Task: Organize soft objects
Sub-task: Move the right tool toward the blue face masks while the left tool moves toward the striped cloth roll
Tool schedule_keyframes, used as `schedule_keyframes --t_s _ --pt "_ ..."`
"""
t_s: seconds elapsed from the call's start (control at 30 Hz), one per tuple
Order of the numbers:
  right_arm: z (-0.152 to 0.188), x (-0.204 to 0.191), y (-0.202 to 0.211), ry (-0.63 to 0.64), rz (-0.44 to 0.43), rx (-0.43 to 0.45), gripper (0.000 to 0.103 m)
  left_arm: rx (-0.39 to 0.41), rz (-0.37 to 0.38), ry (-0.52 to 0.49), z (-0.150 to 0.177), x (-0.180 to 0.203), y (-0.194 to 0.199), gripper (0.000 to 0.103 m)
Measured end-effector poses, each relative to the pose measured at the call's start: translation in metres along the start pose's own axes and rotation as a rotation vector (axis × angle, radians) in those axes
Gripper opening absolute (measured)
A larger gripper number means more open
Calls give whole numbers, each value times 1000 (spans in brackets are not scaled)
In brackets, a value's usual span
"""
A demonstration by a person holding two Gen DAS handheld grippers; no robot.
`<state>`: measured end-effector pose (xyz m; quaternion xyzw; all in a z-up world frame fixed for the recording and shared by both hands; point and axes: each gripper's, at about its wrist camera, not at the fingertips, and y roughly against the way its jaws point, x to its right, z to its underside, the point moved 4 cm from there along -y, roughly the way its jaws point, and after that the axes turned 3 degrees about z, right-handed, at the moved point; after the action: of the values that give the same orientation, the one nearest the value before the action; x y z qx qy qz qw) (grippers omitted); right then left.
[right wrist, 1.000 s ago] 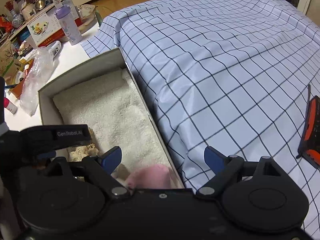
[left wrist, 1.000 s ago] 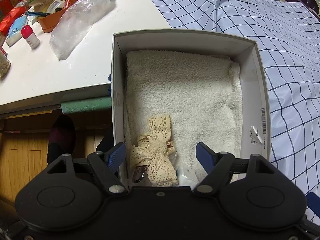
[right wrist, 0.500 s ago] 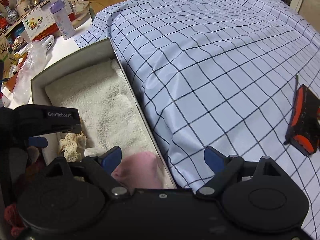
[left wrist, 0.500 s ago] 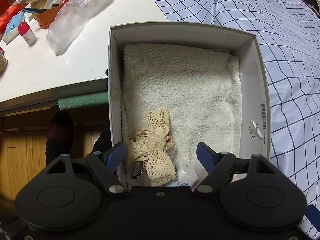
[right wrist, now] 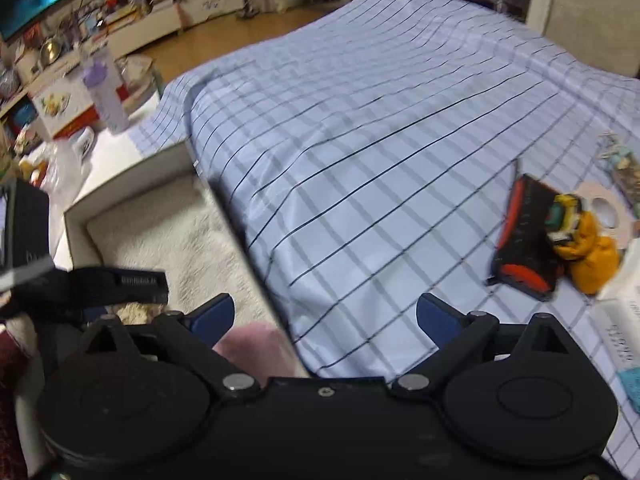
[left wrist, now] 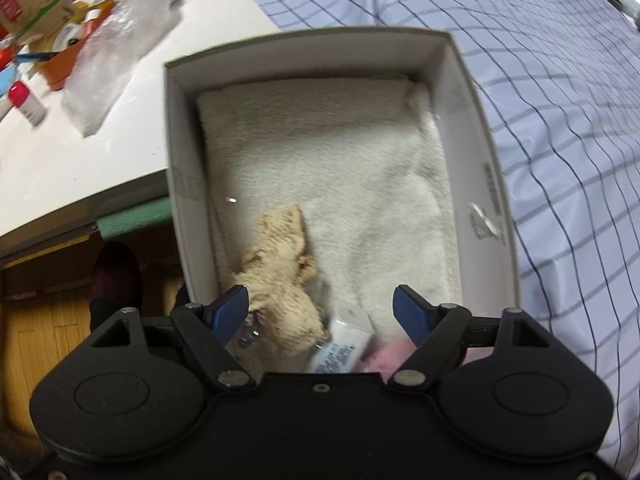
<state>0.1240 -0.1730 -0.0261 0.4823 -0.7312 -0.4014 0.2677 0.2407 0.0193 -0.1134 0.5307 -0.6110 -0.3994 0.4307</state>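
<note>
A checked bed cover (right wrist: 400, 128) is seen beside the white box (left wrist: 468, 120), which is lined with a towel (left wrist: 320, 152). At the box's near end, a lace piece (left wrist: 280, 276) and a pink item (left wrist: 394, 356) are laid on the towel. Both the left claw (left wrist: 320, 306) and the right claw (right wrist: 325, 314) are held spread, with nothing gripped.

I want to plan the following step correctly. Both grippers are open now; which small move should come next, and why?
Probably swing the right gripper further right toward the black-and-orange soft item on the checked sheet. It is open and holds nothing, and soft things still lie outside the white box, which already holds the lace piece on the towel. The left gripper is open above the box.
</note>
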Motion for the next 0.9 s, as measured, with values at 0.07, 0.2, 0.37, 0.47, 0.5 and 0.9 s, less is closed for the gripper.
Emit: schedule_keyframes --t_s 0.07,0.2,0.37,0.47,0.5,0.9 --pt "1 11 9 -12 16 23 102 -11 15 -24 3 6 0 75" --pt "4 34 26 -51 30 61 102 -19 25 -84 9 18 2 75" --pt "12 75 50 -95 73 91 103 -19 59 -152 19 32 8 75" --pt "20 108 65 -149 114 94 103 -15 58 -197 26 40 11 75" --pt "22 121 69 -178 124 92 103 -17 62 -211 28 43 12 75" --pt "56 314 118 -498 462 121 103 -1 107 -379 51 94 22 75"
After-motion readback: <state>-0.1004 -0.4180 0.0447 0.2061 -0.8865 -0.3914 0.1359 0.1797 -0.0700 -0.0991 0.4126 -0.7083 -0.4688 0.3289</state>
